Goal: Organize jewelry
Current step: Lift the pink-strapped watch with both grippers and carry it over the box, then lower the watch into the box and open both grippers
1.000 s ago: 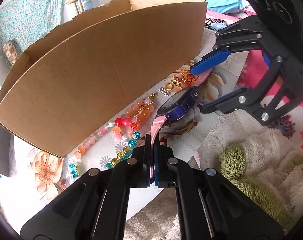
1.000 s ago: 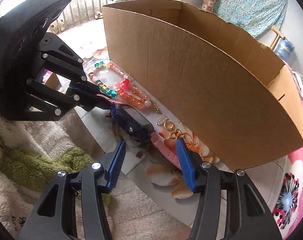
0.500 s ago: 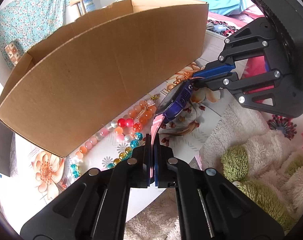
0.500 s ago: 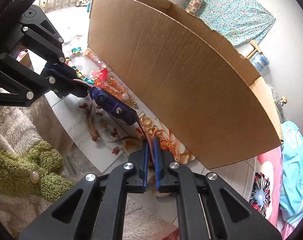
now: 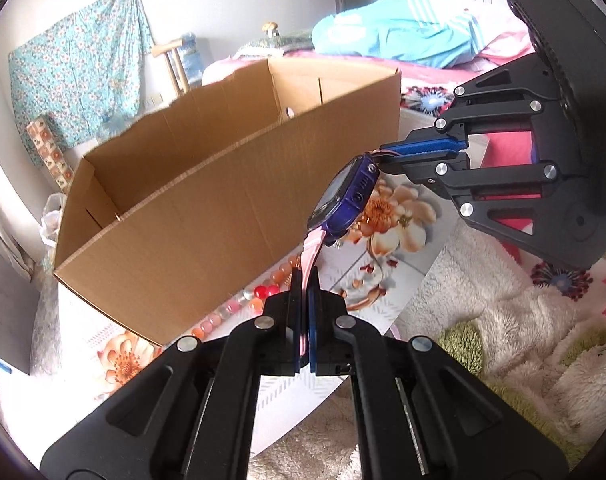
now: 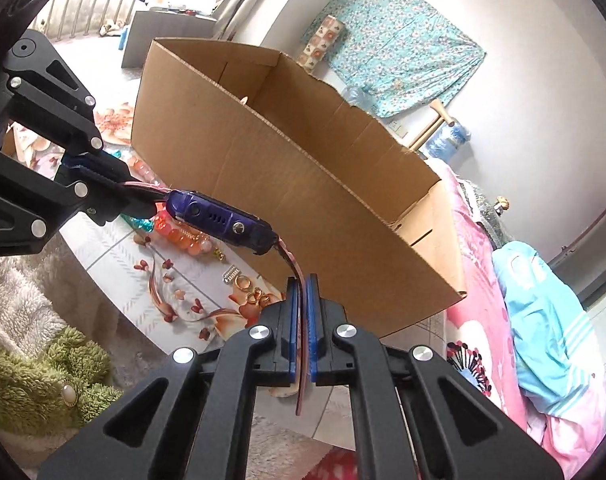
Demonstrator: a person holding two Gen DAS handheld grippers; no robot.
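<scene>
A purple watch (image 5: 345,194) with a pink strap (image 5: 311,254) hangs in the air between both grippers, in front of the open cardboard box (image 5: 207,204). My left gripper (image 5: 305,280) is shut on one strap end. My right gripper (image 6: 302,292) is shut on the other strap end (image 6: 301,364). The watch (image 6: 219,220) sits at about the height of the box's (image 6: 303,184) near wall. The right gripper shows in the left wrist view (image 5: 387,158), the left gripper in the right wrist view (image 6: 143,200).
Bead bracelets (image 5: 259,298) and small gold rings (image 6: 249,292) lie on the floral mat (image 6: 119,256) along the box's front. A fluffy white and green rug (image 5: 503,344) lies beside the mat. Pink bedding (image 6: 483,280) and blue cloth (image 6: 543,320) lie to the right.
The right gripper closed on the free strap end. Both grippers then lifted the watch off the mat, up to about the level of the box rim.
</scene>
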